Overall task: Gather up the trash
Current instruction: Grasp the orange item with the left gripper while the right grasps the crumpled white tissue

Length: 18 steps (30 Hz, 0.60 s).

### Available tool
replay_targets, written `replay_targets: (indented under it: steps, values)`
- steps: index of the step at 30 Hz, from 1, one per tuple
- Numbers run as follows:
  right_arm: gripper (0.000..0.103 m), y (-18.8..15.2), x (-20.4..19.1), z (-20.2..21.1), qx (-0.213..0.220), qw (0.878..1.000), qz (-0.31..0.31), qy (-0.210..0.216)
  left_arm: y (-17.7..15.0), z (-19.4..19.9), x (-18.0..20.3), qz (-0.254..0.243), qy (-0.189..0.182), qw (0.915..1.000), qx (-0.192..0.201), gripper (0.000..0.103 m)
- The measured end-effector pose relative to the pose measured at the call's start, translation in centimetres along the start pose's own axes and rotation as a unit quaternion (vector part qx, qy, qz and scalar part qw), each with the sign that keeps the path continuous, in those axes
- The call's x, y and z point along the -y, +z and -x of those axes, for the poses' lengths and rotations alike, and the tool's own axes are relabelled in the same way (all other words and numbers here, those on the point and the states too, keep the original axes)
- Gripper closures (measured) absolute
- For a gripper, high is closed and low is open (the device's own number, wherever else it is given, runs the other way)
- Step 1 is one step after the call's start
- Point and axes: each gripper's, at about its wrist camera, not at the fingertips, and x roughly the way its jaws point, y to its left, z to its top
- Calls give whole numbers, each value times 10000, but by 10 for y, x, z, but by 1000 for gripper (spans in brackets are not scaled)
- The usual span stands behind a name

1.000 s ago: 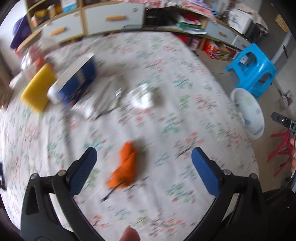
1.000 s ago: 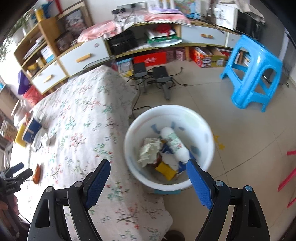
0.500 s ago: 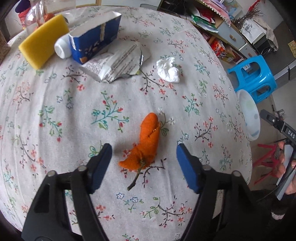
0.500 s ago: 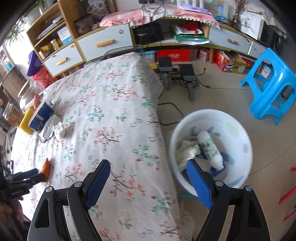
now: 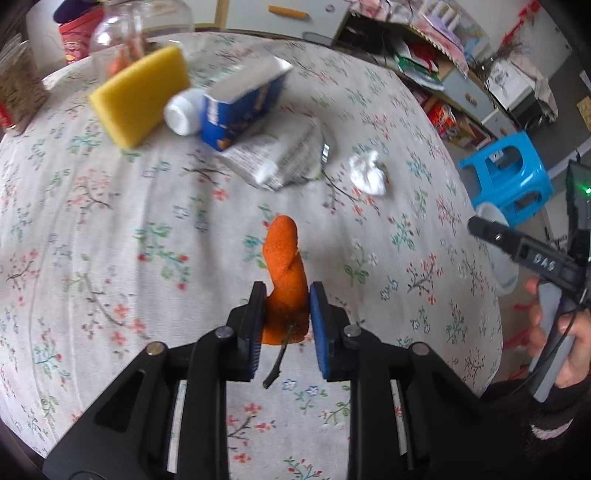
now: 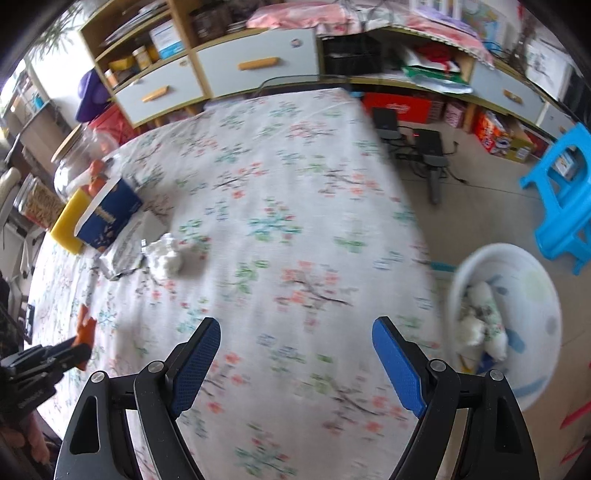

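An orange peel [image 5: 284, 258] with a thin stem lies on the floral tablecloth [image 5: 110, 229]. My left gripper [image 5: 288, 290] is closing on it, and both blue pads touch its sides. The peel [image 6: 86, 328] and the left gripper [image 6: 74, 350] also show at the far left of the right wrist view. My right gripper [image 6: 295, 325] hangs open over the table's near edge with nothing between its fingers. A crumpled white tissue [image 5: 367, 173] and a silver foil wrapper [image 5: 280, 155] lie farther back. A white basin [image 6: 535, 284] on the floor right of the table holds trash.
A blue carton [image 5: 243, 110], a white bottle [image 5: 183, 112] and a yellow sponge [image 5: 140, 96] sit at the table's far left, with glass jars [image 5: 136, 33] behind them. A blue stool [image 6: 565, 206] stands beyond the basin. Shelves and drawers line the back wall.
My left gripper moved forward over the orange peel and its jaws came together from wide open onto it. My right gripper swung left from above the basin to over the table edge.
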Motion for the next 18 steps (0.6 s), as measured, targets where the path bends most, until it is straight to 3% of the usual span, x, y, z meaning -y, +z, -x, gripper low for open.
replay_targets:
  steps: [11, 18]
  values:
    - [17, 13, -75, -51, -253, 9983, 518, 128, 5, 16, -46, 425, 68, 9988, 213, 78]
    - [17, 19, -101, -68, -101, 9972, 742, -54, 7, 28, -66, 572, -8, 9979, 319, 78]
